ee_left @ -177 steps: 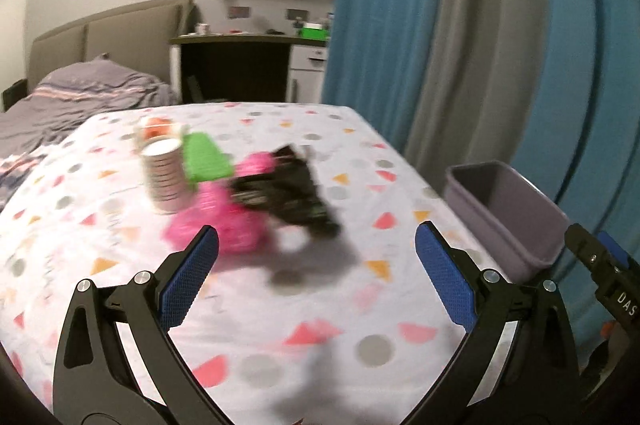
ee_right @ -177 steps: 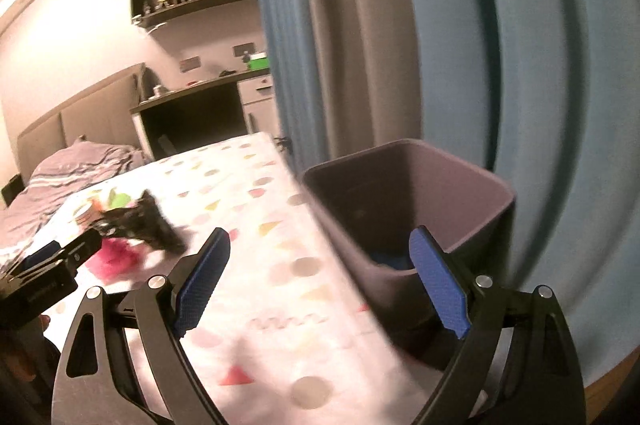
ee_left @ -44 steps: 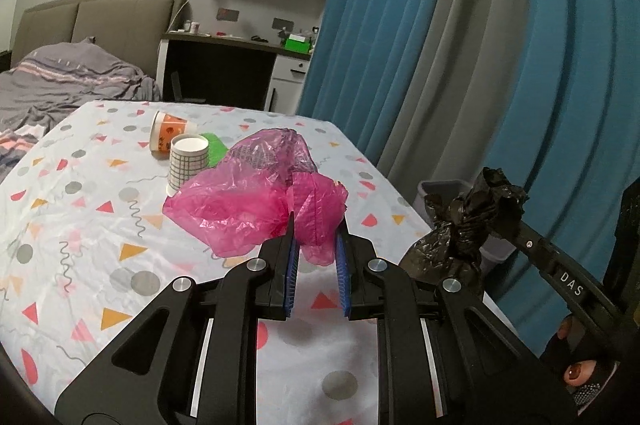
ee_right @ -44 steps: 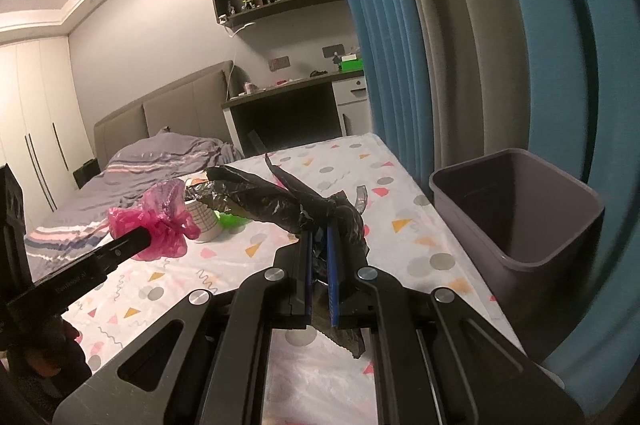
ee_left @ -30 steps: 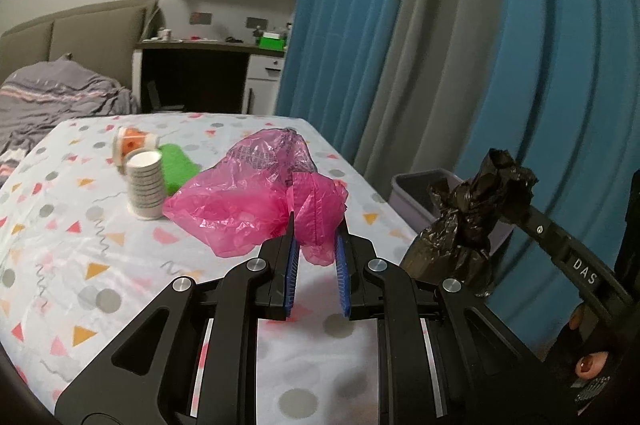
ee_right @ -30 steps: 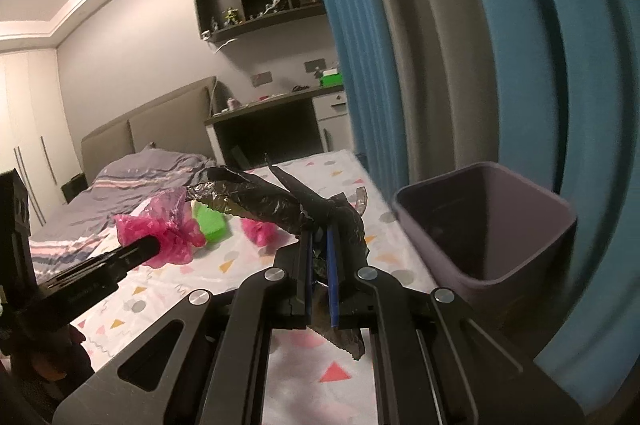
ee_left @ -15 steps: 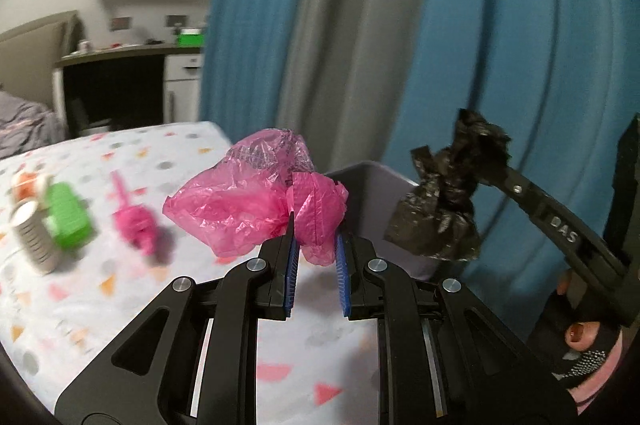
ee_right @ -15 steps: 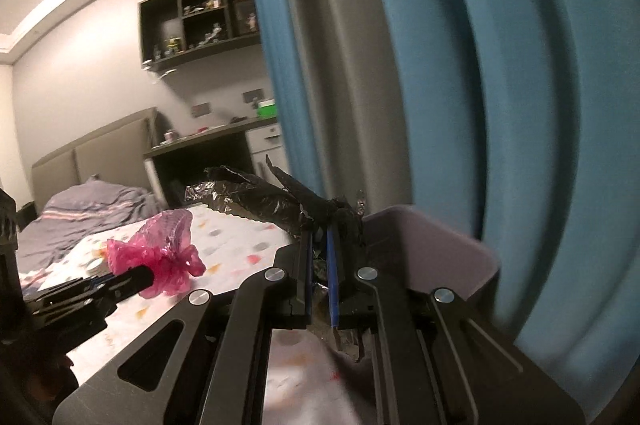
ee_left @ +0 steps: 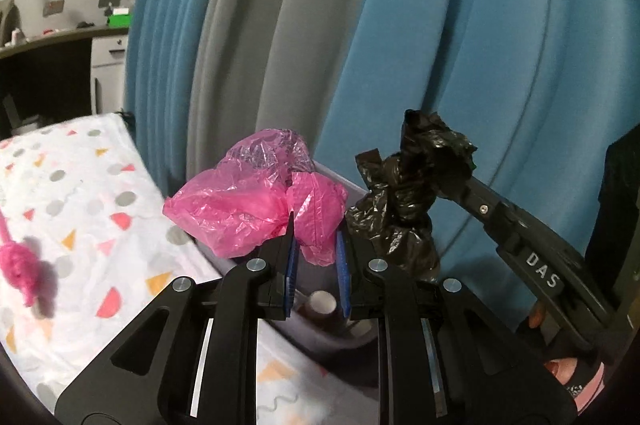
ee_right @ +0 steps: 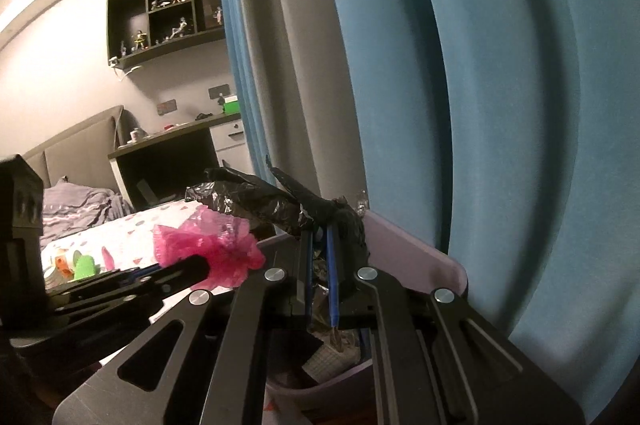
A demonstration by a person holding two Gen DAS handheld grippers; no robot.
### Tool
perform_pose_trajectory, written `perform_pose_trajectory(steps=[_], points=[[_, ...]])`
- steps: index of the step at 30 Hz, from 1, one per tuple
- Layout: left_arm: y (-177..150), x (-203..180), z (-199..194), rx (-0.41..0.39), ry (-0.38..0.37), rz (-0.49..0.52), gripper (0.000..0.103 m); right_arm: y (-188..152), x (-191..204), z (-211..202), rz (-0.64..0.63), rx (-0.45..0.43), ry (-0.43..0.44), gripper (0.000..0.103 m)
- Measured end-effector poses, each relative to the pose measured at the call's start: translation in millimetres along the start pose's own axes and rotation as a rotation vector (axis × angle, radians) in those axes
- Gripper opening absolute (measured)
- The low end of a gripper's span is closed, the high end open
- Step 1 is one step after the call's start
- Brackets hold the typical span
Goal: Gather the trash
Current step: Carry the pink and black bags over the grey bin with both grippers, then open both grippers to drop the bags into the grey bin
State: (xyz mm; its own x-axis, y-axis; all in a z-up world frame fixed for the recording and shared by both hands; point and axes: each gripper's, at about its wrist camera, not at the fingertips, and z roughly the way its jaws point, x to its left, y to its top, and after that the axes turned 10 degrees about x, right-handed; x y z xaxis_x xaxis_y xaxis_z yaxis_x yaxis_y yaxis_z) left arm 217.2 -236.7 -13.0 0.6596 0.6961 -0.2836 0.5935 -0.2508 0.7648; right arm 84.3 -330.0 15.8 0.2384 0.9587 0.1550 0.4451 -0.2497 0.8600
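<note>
My left gripper (ee_left: 314,225) is shut on a crumpled pink plastic bag (ee_left: 248,209) and holds it above the grey trash bin (ee_left: 340,341). My right gripper (ee_right: 318,231) is shut on a crumpled black plastic bag (ee_right: 264,203) above the same bin (ee_right: 416,253). The black bag (ee_left: 412,185) hangs just right of the pink one. In the right wrist view the pink bag (ee_right: 208,245) sits to the left. Trash lies inside the bin, including a paper cup (ee_left: 322,303).
The bin stands beside the table with a white patterned cloth (ee_left: 80,209), against blue and grey curtains (ee_left: 400,25). A pink scrap (ee_left: 16,265) lies on the cloth. A cup and a green item (ee_right: 86,265) stand farther back.
Both grippers have swung right from the table to over the bin, carrying their bags. The bin is now directly below and its contents show.
</note>
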Motion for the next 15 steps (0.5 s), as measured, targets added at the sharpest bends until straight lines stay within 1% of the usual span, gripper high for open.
perform_pose_trajectory(steps=[7, 11, 15], points=[[2, 3, 31, 0.041, -0.020, -0.009, 0.016, 1, -6, 13, 0.013, 0.019, -0.008, 0.007], [2, 3, 41, 0.055, -0.029, -0.018, 0.016, 2, -6, 23, 0.011, 0.042, -0.014, 0.007], [9, 8, 52, 0.065, -0.043, -0.038, 0.016, 0, -8, 28, 0.009, 0.057, -0.017, 0.007]])
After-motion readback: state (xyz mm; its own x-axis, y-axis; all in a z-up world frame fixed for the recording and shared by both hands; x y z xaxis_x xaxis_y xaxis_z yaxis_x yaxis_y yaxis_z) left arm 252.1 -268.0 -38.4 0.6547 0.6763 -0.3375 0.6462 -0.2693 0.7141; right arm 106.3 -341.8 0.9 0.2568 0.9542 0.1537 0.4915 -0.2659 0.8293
